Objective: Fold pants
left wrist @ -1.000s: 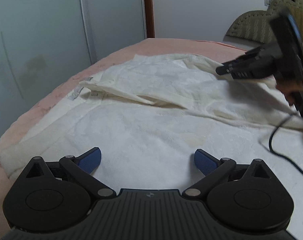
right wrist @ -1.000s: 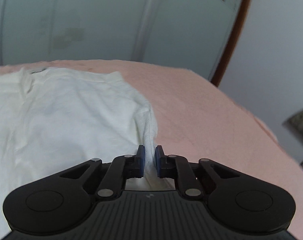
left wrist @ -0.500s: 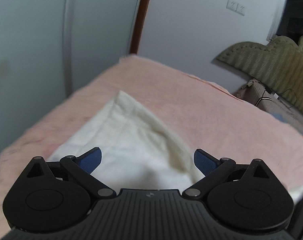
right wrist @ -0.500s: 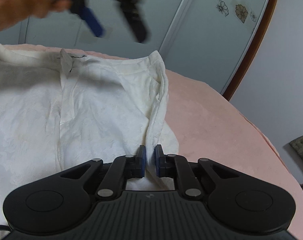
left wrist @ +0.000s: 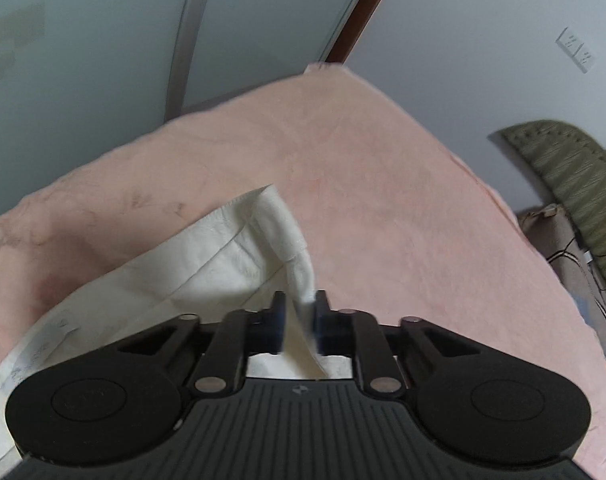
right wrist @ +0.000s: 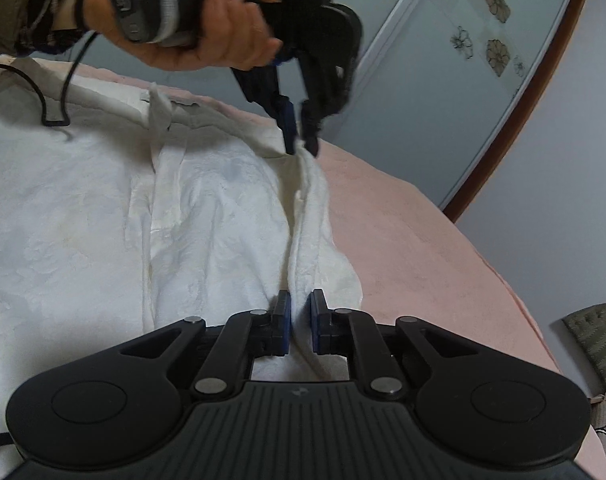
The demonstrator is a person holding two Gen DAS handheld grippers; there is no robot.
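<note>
Lying rumpled | white pants [right wrist: 207, 232] | pink bedspread [right wrist: 415, 240] beneath

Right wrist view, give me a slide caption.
Both grippers, right and left, pinch the white pants' edge.

A pink bedspread [left wrist: 383, 200] covers the bed. Behind it stand frosted sliding doors [left wrist: 103, 40], one panel printed with flowers [right wrist: 491, 0], in a brown wooden frame [right wrist: 543, 92]. A plain pale wall [left wrist: 483, 40] carries two white sockets [left wrist: 577, 50]; an olive tufted headboard [left wrist: 563, 168] stands nearby.
</note>
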